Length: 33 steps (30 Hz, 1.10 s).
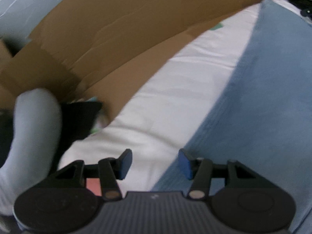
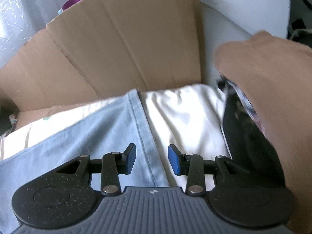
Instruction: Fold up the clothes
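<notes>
Left wrist view looks down past the left gripper (image 1: 155, 163), whose blue-padded fingers (image 1: 125, 162) stand apart with nothing between them, over the line where a light blue garment (image 1: 263, 97) lies flat on a white sheet (image 1: 175, 89). The garment fills the right side of that view and its straight edge runs diagonally from the top right down between the fingers. Behind the sheet a large brown cardboard box (image 1: 120, 29) leans across the background, its creased flap reaching down toward the bedding. At the left a rounded pale grey-white shape (image 1: 33, 132), too blurred to identify, crowds in close beside the gripper, with something black (image 1: 80, 120) just behind it against the foot of the cardboard. From the right wrist, the right gripper (image 2: 152, 161) also hangs with its jaws parted and empty, poised above the garment's stitched hem (image 2: 140, 128), which runs down between the pads. White bedding shows to the right of that hem. A brown, soft-looking mass (image 2: 273, 89) bulges in from the right edge and blocks that side, with a black object (image 2: 245, 136) wedged below it next to the sheet. The same cardboard stands behind the garment here, and a purple item (image 2: 75, 0) peeks over its top edge.
</notes>
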Motion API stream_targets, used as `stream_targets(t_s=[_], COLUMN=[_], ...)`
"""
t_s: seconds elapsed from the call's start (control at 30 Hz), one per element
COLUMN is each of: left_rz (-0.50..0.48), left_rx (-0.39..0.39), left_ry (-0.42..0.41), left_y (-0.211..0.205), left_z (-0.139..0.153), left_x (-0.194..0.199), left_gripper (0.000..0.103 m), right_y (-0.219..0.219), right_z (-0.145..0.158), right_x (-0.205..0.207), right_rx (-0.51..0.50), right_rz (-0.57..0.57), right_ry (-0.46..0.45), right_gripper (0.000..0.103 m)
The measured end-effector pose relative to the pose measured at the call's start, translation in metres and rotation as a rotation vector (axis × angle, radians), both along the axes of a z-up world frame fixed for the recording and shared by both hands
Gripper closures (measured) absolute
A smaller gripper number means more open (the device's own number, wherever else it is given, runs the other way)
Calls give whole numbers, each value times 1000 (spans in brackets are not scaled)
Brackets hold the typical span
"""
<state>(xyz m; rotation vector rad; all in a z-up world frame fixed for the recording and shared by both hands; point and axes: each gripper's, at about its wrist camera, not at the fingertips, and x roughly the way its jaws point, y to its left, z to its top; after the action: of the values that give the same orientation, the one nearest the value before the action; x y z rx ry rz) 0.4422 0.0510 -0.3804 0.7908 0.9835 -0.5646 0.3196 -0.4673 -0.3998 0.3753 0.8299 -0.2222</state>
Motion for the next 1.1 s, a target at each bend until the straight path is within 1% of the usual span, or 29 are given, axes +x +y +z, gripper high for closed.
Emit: stream_targets(t_s=[0.17,0.3,0.43,0.47,0.5,0.57,0.63,0.67,0.7,0.73,0.87,0.9,0.93,1.0,1.03,1.07,1.1], left_rz=[-22,-46,-43,-38,-32,-27,-31,-33,-35,-38,-51,-50,-50,-55,-58,-59,-58], left_rx=[-3,27,24,19,10,-6,-16,-18,-20,-22,-28,-31,-38,-50,-54,-55,-54], left_ry=[37,52,65,70,80,104,121,130,138,147,143,143,144,152,154,153,144], left_y=[-6,-6,-5,-4,-4,-2,-1,-1,-1,-1,0,0,1,1,1,1,1], left_z=[-10,-23,-25,-24,-23,-22,-20,-21,-21,-22,-24,-26,-27,-29,-29,-29,-27], left_x=[-4,-2,-3,-2,-1,0,-2,-3,-4,-4,-8,-8,-8,-10,-11,-11,-11], left_gripper=[47,47,46,48,51,52,52,52,51,51,50,52,55,66,70,78,88], right_y=[12,11,4,5,5,2,-1,-3,-6,-7,-4,-3,-5,-7,-6,-5,-4], right_z=[1,-3,-13,-15,-17,-24,-29,-30,-31,-31,-16,-11,-7,-1,-3,-4,-5], right_x=[-22,-38,-43,-45,-46,-49,-49,-49,-48,-48,-50,-52,-55,-61,-61,-61,-61], right_rx=[-17,3,97,135,174,248,291,307,322,317,221,193,187,182,174,167,159], right_rz=[-21,-71,-118,-122,-126,-141,-167,-179,-193,-201,-202,-208,-215,-225,-223,-221,-219], right_ry=[12,26,41,43,45,52,38,29,19,21,22,18,10,3,12,21,29], right_gripper=[60,60,60,59,59,60,60,67,85,96,101,101,101,101,101,101,101])
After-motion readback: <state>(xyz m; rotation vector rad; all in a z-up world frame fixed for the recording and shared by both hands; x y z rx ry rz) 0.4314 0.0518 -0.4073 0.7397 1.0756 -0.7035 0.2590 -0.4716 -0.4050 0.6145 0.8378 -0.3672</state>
